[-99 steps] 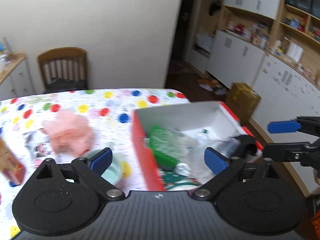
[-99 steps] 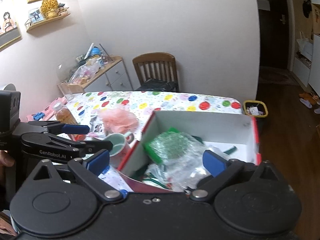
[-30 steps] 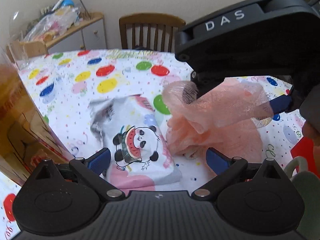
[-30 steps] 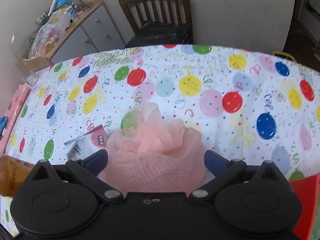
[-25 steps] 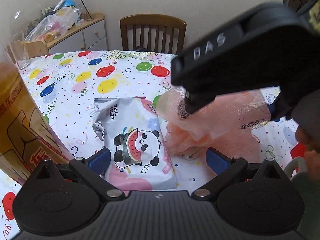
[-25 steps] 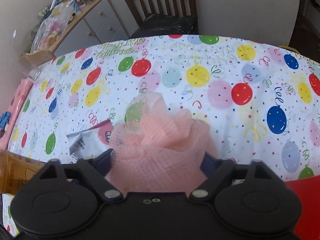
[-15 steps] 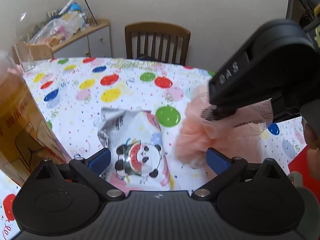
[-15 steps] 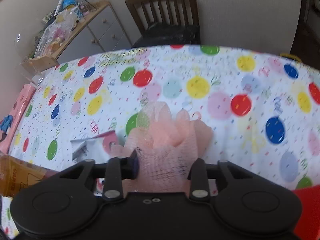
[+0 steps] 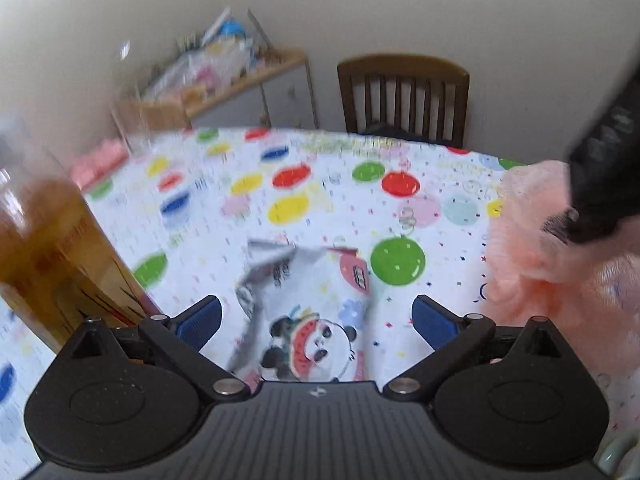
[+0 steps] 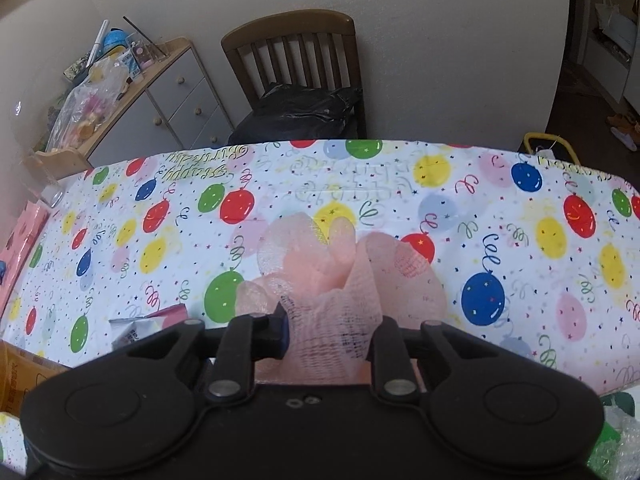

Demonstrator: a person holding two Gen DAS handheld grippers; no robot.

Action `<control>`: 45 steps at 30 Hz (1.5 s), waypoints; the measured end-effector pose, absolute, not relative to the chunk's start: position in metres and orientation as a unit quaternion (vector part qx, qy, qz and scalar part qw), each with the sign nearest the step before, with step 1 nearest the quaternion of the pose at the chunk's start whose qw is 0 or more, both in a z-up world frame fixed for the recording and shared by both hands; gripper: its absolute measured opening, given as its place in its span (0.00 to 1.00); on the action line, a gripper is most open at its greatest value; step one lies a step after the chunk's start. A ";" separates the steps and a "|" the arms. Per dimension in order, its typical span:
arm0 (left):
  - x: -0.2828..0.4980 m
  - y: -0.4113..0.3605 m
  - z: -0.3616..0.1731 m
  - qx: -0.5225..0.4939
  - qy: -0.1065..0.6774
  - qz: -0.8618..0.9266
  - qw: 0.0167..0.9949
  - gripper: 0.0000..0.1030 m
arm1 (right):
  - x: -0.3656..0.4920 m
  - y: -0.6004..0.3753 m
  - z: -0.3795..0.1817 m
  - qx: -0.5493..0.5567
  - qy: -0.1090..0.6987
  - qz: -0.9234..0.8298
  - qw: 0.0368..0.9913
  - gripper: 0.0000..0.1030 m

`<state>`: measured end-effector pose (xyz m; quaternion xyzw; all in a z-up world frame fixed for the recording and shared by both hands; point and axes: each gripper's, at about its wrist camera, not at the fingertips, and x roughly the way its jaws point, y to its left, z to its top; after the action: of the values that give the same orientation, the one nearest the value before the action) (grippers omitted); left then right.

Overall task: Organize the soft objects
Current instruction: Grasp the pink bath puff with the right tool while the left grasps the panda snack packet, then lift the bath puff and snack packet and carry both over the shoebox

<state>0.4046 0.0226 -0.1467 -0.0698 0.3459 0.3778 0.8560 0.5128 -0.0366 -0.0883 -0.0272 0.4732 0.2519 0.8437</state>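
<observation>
The right tongs (image 10: 330,330) are pinched tight on the pink mesh puff (image 10: 344,276), which bulges out ahead of the pads and looks lifted clear of the counter (image 10: 540,240), though how high cannot be told. The likeliest trouble from here is the puff slipping: the grip has only a bunched part of the netting, so a quick swing could let the loose folds pull free, or a trailing loop could snag on something as it travels. A second risk is a clash between the two tools, since the right one's black body crowds the upper right corner of the left wrist view, close beside the left tongs (image 9: 316,320). Those are spread wide and hold nothing; they hover low over the panda wipes pack (image 9: 308,312), which lies flat on the counter between the blue pads, seemingly not yet touched. An amber bottle (image 9: 52,256) stands just left of the left finger, and closing or sweeping carelessly could knock it. The right tool points forward and slightly down across the counter toward the chair (image 10: 296,52); the left is tipped more steeply down, and its view is blurred.
</observation>
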 end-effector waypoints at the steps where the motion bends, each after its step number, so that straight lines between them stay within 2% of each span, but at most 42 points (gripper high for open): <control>1: 0.405 0.028 -0.148 -0.085 0.350 0.374 0.855 0.99 | 0.513 -0.038 -0.088 -0.028 0.474 0.253 0.843 0.19; 10: 0.412 0.051 -0.171 -0.151 0.413 0.363 0.822 0.99 | 0.515 -0.044 -0.095 -0.021 0.481 0.256 0.838 0.19; 14: 0.411 0.054 -0.172 -0.173 0.414 0.351 0.822 0.98 | 0.515 -0.044 -0.095 -0.022 0.482 0.256 0.838 0.19; 16: 0.410 0.056 -0.171 -0.180 0.412 0.348 0.822 0.93 | 0.514 -0.045 -0.095 -0.023 0.481 0.255 0.838 0.19; 18: 0.407 0.055 -0.168 -0.179 0.407 0.348 0.825 0.78 | 0.513 -0.047 -0.094 -0.022 0.481 0.254 0.839 0.19; 20: 0.408 0.054 -0.167 -0.166 0.404 0.345 0.831 0.69 | 0.511 -0.049 -0.093 -0.023 0.481 0.252 0.839 0.19; 24: 0.408 0.061 -0.162 -0.174 0.404 0.337 0.833 0.60 | 0.505 -0.054 -0.090 -0.020 0.480 0.248 0.841 0.19; 33: 0.392 0.062 -0.147 -0.184 0.396 0.317 0.842 0.58 | 0.482 -0.070 -0.062 -0.006 0.457 0.251 0.854 0.17; 45: 0.353 0.037 -0.080 -0.151 0.362 0.268 0.880 0.58 | 0.434 -0.114 0.002 0.016 0.409 0.271 0.871 0.17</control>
<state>0.3526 0.0368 -0.0800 -0.1506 0.3625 0.2678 0.8799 0.4340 -0.1144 0.0020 0.0165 0.4088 0.2706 0.8714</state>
